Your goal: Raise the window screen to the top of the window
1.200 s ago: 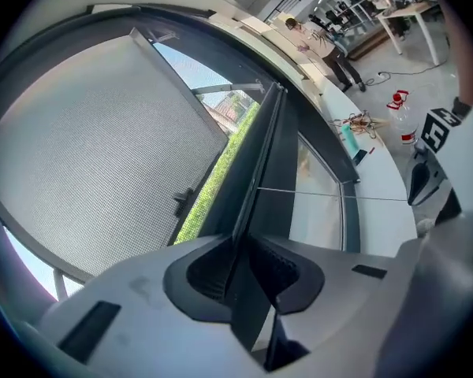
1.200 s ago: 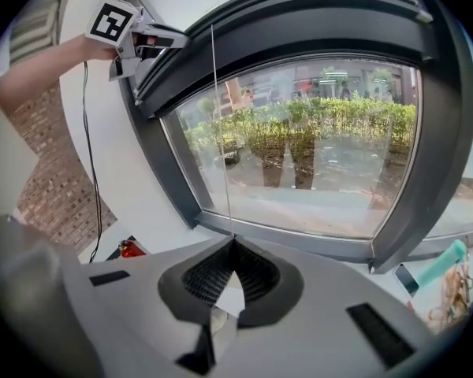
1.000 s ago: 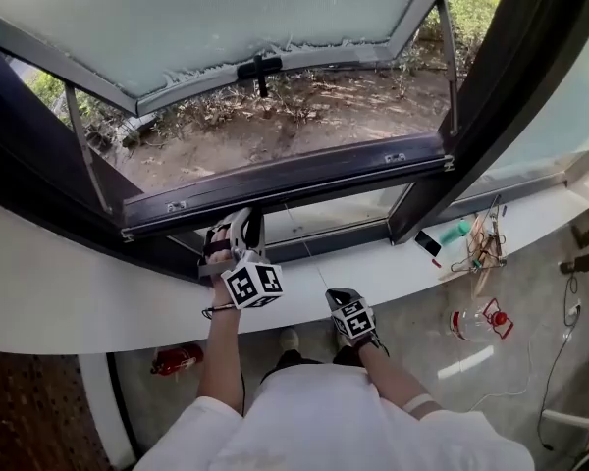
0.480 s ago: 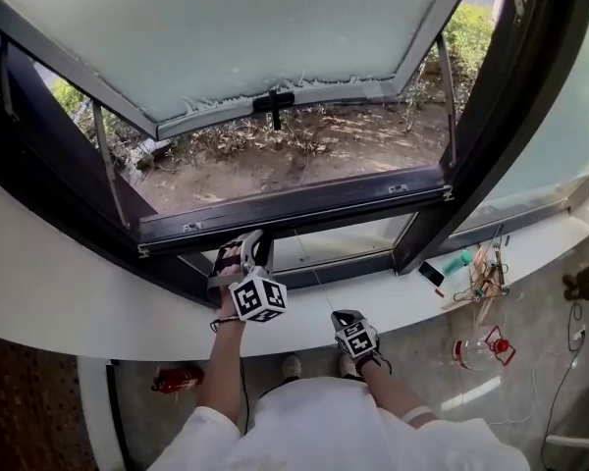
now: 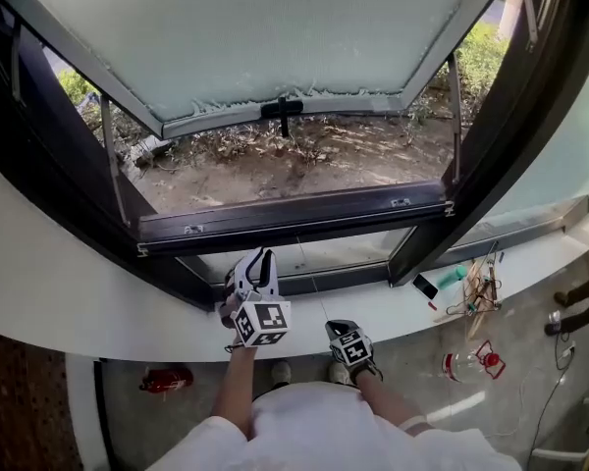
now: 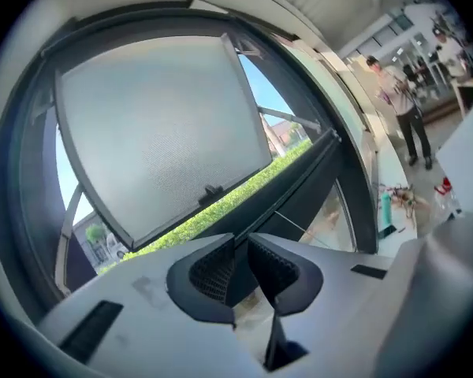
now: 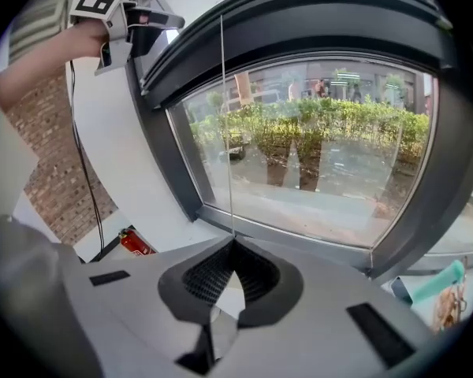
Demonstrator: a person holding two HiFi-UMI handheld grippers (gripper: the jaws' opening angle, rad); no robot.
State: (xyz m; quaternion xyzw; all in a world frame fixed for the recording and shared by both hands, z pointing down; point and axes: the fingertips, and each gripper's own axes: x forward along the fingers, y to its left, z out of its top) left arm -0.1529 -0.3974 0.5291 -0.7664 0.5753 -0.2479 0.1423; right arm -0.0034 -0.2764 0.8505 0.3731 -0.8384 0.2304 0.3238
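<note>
A dark bar (image 5: 294, 214) crosses the window opening, below the grey pane (image 5: 245, 27) that swings outward. A thin cord (image 5: 309, 275) runs down from that bar to my right gripper (image 5: 340, 328), which is low over the white sill. In the right gripper view the cord (image 7: 223, 132) drops straight into the right gripper (image 7: 232, 246), and the jaws are shut on it. My left gripper (image 5: 259, 259) is held up just under the bar, left of the cord. In the left gripper view the left gripper (image 6: 241, 264) shows a gap between its jaws with nothing in it.
The white sill (image 5: 98, 302) curves round in front of me. A phone (image 5: 425, 287), a teal object (image 5: 454, 274) and wooden pieces (image 5: 483, 290) lie at its right end. A red extinguisher (image 5: 165, 379) and a bottle (image 5: 466, 363) stand on the floor. A person (image 6: 400, 101) stands far right.
My left gripper has rolled and shifted right, its marker cube now lower in the head view. The head view has tilted, so more of the pane shows. The right gripper has stayed where it was.
</note>
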